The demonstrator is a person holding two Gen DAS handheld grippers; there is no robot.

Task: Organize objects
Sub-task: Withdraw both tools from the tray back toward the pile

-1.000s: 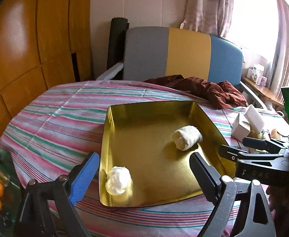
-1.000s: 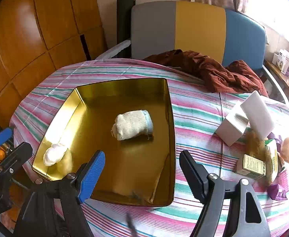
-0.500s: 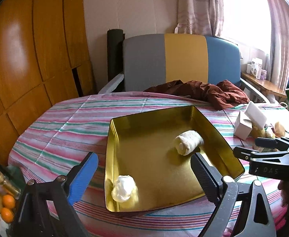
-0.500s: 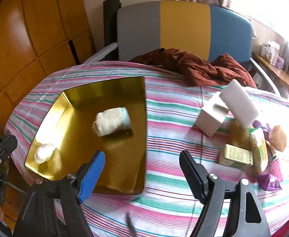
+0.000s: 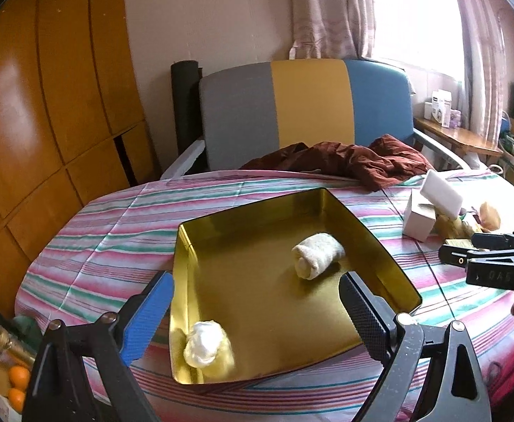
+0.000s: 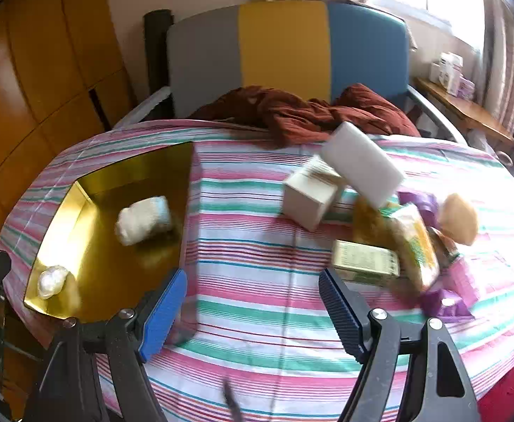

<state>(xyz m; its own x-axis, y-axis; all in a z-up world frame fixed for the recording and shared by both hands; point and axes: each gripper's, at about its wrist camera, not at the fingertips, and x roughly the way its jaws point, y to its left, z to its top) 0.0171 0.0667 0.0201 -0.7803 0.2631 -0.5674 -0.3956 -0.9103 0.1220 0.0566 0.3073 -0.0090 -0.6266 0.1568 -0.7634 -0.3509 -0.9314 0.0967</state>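
A gold tray point(image 5: 380, 246) point(image 6: 186, 183) lies on the striped tablecloth. In it are a rolled cream sock point(image 5: 316, 255) point(image 6: 142, 219) and a white ball point(image 5: 204, 344) point(image 6: 51, 281). My left gripper point(image 5: 257, 306) is open and empty above the tray's near edge. My right gripper point(image 6: 253, 306) is open and empty over the cloth right of the tray; it shows in the left wrist view point(image 5: 475, 246). A pile lies to the right: a cardboard box point(image 6: 309, 198), a white block point(image 6: 360, 172), a green packet point(image 6: 364, 263), a yellow bag point(image 6: 415, 246), purple wrappers point(image 6: 447, 302) and a tan lump point(image 6: 459, 219).
A dark red cloth point(image 6: 302, 112) point(image 5: 345, 163) lies at the table's far edge, before a grey, yellow and blue chair back point(image 6: 285, 45). Wood panels point(image 5: 46, 105) stand at the left. Oranges point(image 5: 18, 376) sit below the table's left edge. A shelf point(image 6: 468, 109) with boxes is at the far right.
The right gripper has swung right, from over the tray to over the cloth near the pile. The left gripper has drawn back and up a little. Both stay open.
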